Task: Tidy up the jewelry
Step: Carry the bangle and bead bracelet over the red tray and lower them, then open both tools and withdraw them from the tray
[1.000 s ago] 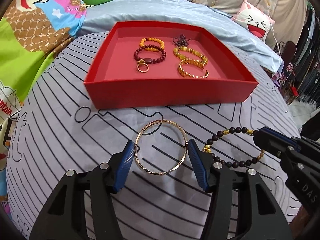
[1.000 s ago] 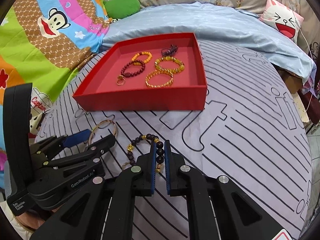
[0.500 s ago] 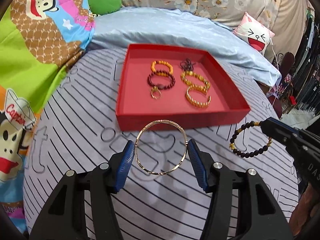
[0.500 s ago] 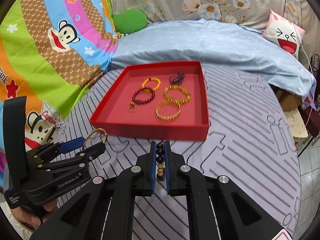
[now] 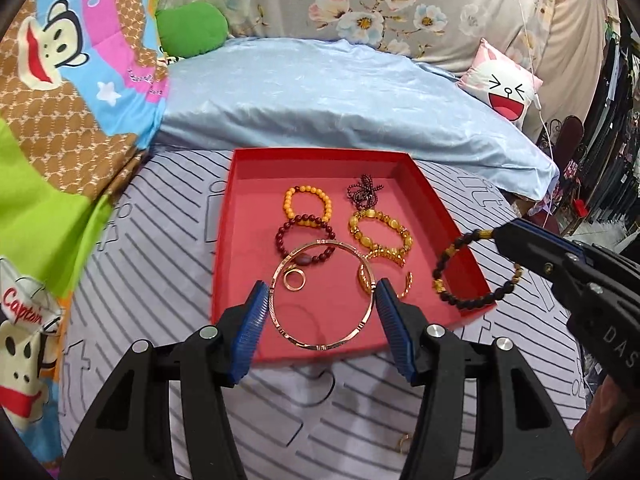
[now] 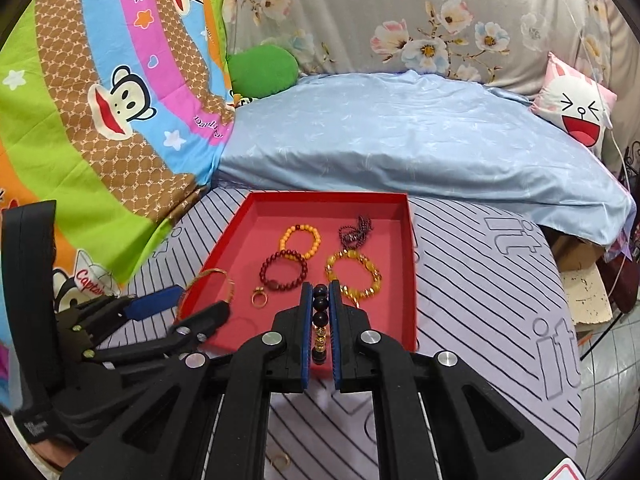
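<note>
My left gripper [image 5: 320, 300] is shut on a thin gold bangle [image 5: 316, 346] and holds it over the near part of the red tray [image 5: 224, 248]. My right gripper [image 6: 320, 292] is shut on a dark beaded bracelet [image 6: 321, 316], held above the tray's near edge; the bracelet also hangs in the left wrist view [image 5: 452, 256]. In the tray [image 6: 408, 264] lie an orange bead bracelet [image 6: 300, 240], a dark red one [image 6: 284, 270], a yellow one [image 6: 352, 272], a dark chain [image 6: 354, 230] and a gold ring [image 6: 259, 300].
The tray rests on a striped grey bedcover [image 6: 500, 280]. A small gold ring [image 5: 402, 444] lies on the cover near me. A blue pillow [image 6: 400, 140], a green cushion [image 6: 262, 70] and a cartoon cushion [image 6: 576, 112] lie behind.
Both grippers lifted their pieces off the bedcover and moved forward; the bangle and dark bracelet now hang over the tray instead of lying before it.
</note>
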